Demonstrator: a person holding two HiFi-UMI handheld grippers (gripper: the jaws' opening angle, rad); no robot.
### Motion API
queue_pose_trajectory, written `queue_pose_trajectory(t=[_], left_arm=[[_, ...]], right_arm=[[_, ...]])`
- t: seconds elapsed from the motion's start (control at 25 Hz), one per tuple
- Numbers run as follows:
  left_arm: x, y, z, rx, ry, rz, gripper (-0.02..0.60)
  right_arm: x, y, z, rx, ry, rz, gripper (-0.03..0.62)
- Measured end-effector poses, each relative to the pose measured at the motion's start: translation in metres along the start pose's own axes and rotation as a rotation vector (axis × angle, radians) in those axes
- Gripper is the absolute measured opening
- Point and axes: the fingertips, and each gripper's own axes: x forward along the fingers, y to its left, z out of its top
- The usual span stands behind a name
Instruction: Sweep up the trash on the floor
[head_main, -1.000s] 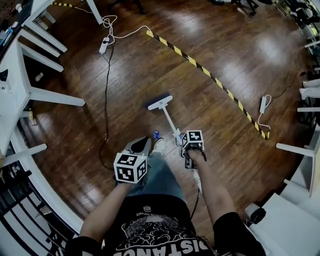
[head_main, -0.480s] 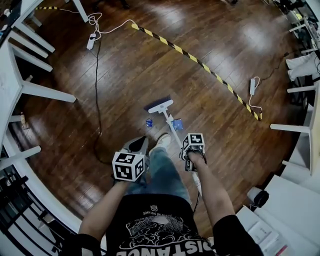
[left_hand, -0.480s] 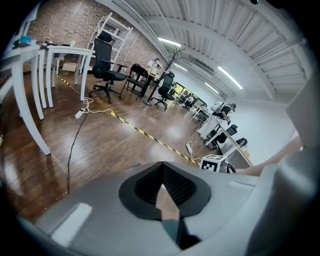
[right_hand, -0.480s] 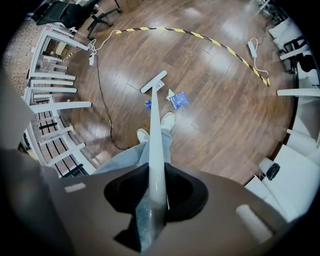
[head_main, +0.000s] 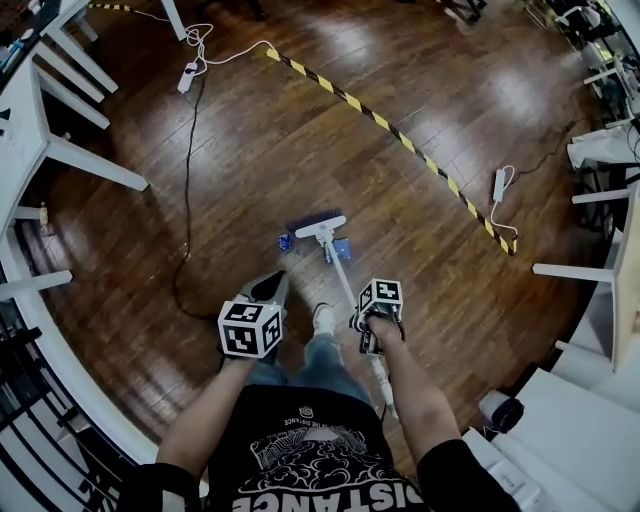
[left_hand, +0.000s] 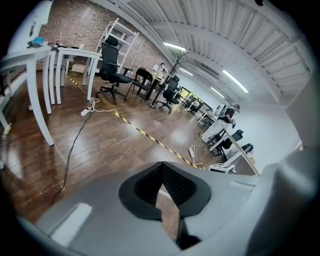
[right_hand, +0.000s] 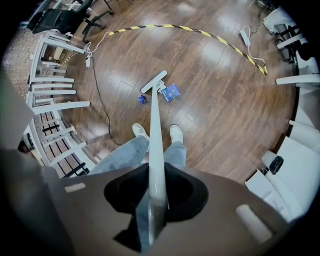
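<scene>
A dark, glossy wooden plank floor fills the room below me. A yellow-and-black striped tape line crosses it on the far side, white table legs stand along the left, and a thin black cable trails toward me on that side.

My right gripper is clamped tight on the long white-handled broom, with the handle running straight out between its jaws. My left gripper has its jaws pressed together on nothing and hangs idle over the left leg.

The trash is two pieces, both lying by the flat white broom head. The flat blue square packet lies just beside the neck, on the near right of the head. The small crumpled blue scrap sits a little apart on the near left. Both lie between the head and my white shoes.

The head's long axis runs left to right, its left end slightly nearer. The handle slopes back from it to the right gripper. I judge that a stroke drawn toward me would catch the packet squarely. The scrap sits near the head's left tip, so it may slip past unless I angle the head leftward. I see no dustpan in any view.
</scene>
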Motion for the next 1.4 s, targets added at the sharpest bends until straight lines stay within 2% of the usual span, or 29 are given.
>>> queue_pose_trajectory(t=[0.28, 0.56, 0.84, 1.12, 1.4], left_arm=[[-0.002, -0.033, -0.025, -0.038, -0.067, 0.1, 0.005], [-0.021, -0.056, -0.062, -0.103, -0.124, 0.191, 0.005], [-0.041, -0.059, -0.093, -0.164, -0.153, 0.273, 0.005], [-0.071, -0.053, -0.113, -0.164, -0.176, 0.333, 0.005], [-0.084, -0.042, -0.123, -0.193, -0.184, 0.34, 0.005]], right_arm=[[-0.015, -0.014, 0.008, -0.173, -0.047, 0.057, 0.083], [-0.035, -0.032, 0.003, -0.474, -0.066, -0.051, 0.084], [-0.02, 0.006, -0.007, -0.695, 0.001, -0.064, 0.084], [0.007, 0.037, -0.002, -0.927, 0.089, -0.254, 0.084], [0.011, 0.026, 0.012, -0.957, 0.111, -0.401, 0.083]])
